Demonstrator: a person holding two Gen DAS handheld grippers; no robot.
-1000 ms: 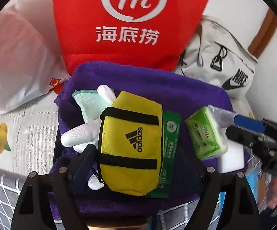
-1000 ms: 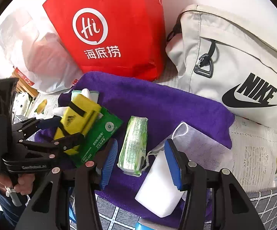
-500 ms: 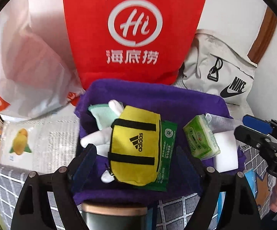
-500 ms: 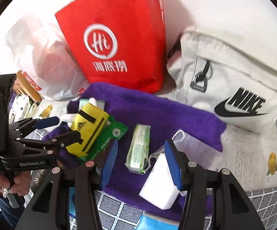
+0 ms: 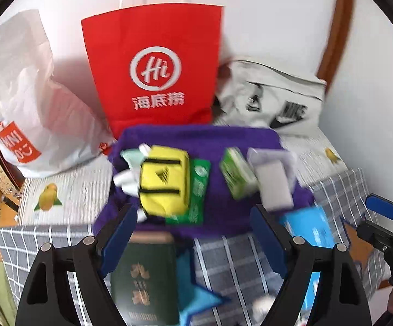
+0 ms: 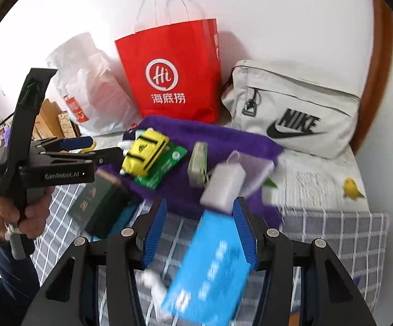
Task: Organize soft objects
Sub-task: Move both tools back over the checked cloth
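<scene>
Both claws hang above the bed with nothing between their blue pads: the left gripper (image 5: 193,233) stands wide apart, the right gripper (image 6: 199,228) gapes less widely, and neither touches any item. A hand (image 6: 9,212) in a dark sleeve grasps the left tool's handle in the right wrist view.

Ahead of them lies a purple fleece towel (image 5: 207,138), spread flat and carrying the soft things. On its left part sits a small yellow fabric pouch with black straps (image 5: 166,182), resting over a white glove (image 5: 125,179) and overlapping a green flat wipes packet (image 5: 199,190). Toward the right lies a green tissue pack (image 5: 237,174), and just beside it a white rectangular block (image 5: 274,184) lies on a translucent lilac mesh pouch (image 6: 253,171).

Nearer the tools, on the grey checked bedspread (image 6: 332,233), lie a dark green box with gold characters (image 5: 144,279) and a blurred bright blue packet (image 6: 212,266).

Behind the towel, against the wall, stand a red paper bag with white handles (image 5: 155,65), a crumpled white plastic bag (image 5: 25,95) on its left and a pale grey Nike bag (image 6: 297,108) on its right.
</scene>
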